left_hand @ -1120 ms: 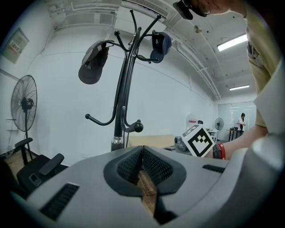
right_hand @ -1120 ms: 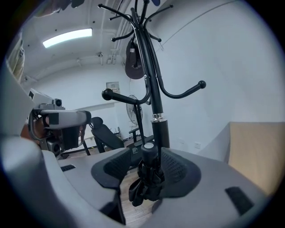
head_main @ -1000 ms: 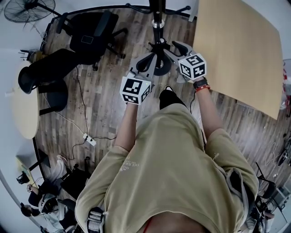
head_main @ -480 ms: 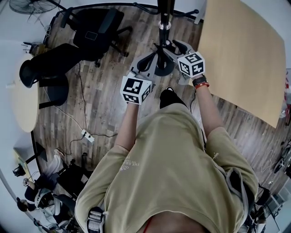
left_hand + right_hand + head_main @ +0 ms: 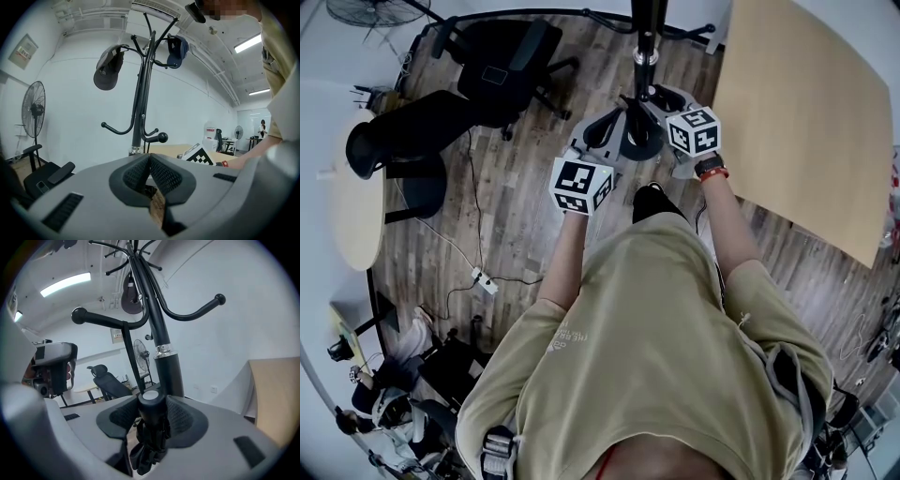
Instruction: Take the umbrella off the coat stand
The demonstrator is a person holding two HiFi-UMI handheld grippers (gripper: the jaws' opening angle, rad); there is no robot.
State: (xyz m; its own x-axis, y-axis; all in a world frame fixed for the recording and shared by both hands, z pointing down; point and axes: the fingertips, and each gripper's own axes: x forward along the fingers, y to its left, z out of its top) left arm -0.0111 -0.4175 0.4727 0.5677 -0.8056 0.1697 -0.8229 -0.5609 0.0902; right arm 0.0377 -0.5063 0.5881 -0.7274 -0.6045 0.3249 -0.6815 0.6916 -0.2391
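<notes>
The black coat stand (image 5: 647,56) rises just ahead of both grippers, with its pole (image 5: 161,343) close in the right gripper view. A folded black umbrella (image 5: 151,427) hangs by a thin strap from a knobbed hook arm (image 5: 108,319). My right gripper (image 5: 151,404) has its closing jaws around the umbrella's capped top, and the pads touch it on both sides. In the head view that gripper (image 5: 664,96) sits right beside the pole. My left gripper (image 5: 150,161) is shut on nothing, left of and below the pole (image 5: 140,103), and its marker cube (image 5: 579,186) shows in the head view.
Two caps (image 5: 108,70) (image 5: 177,47) hang on the stand's upper hooks. A large wooden table (image 5: 797,103) stands at the right. Black office chairs (image 5: 502,66) (image 5: 403,141) and a round table (image 5: 352,216) are at the left. A power strip (image 5: 484,284) and its cable lie on the floor.
The right gripper has edged in toward the stand's pole. The left gripper has kept its place.
</notes>
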